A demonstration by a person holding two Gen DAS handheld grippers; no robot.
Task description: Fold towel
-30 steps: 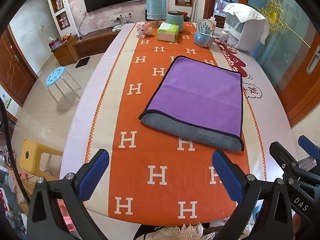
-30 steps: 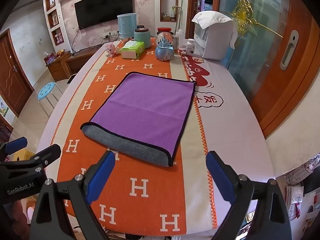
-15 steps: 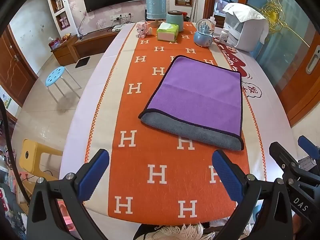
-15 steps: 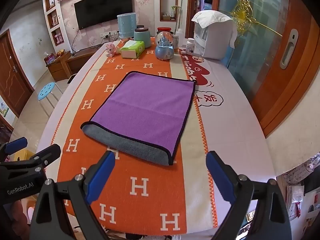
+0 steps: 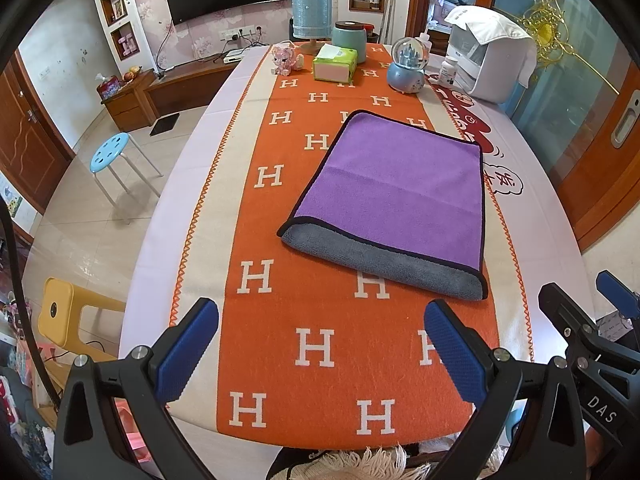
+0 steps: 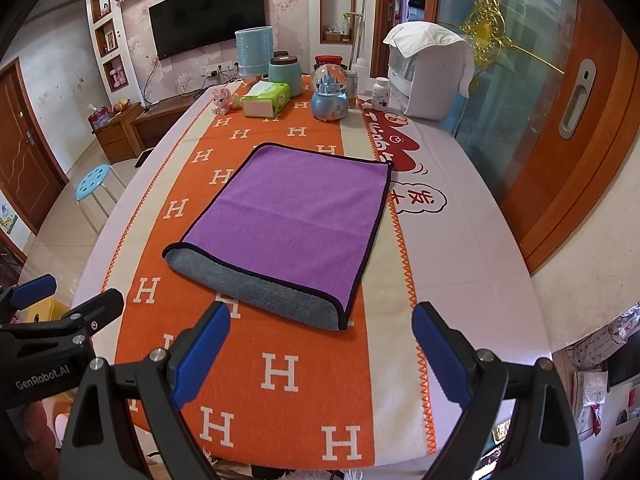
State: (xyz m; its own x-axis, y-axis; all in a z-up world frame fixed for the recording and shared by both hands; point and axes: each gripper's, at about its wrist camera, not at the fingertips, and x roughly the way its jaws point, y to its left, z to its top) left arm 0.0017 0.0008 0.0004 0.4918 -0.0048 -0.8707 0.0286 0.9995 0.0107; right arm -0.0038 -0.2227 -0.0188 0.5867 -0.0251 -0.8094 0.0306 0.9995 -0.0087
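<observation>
A: Towel (image 5: 394, 184) first: where does it lie?
B: Flat on the orange H-patterned runner (image 5: 320, 320) of the worktop (image 5: 540, 208), near the middle, a little toward the right side. It is purple on top with a thin black border, and it is folded over: a grey band of the under layer sticks out along the near edge. A faint crease runs across the purple face.

A: And from the right wrist camera?
B: The same towel (image 6: 292, 224); the grey strip is widest at its near right corner. Nothing touches it.

A: The tongs?
B: The left tongs (image 5: 320, 352) are spread wide, both blue pads showing, nothing between them, above the near end of the runner and apart from the towel. The right tongs (image 6: 320, 356) are spread wide too, holding nothing, just short of the towel's near edge.

A: Any containers?
B: At the far end a green tissue box (image 5: 335, 65) with a white sheet sticking out of its top. Behind it a teal jar (image 5: 350, 42) with a dark lid on; its contents are hidden. Beside it stands a light blue cylinder (image 5: 312, 16), perhaps a lamp shade. A snow globe (image 6: 329, 92) on a blue base holds a small castle, and near it stands 1 white pill bottle (image 6: 380, 94), capped.
</observation>
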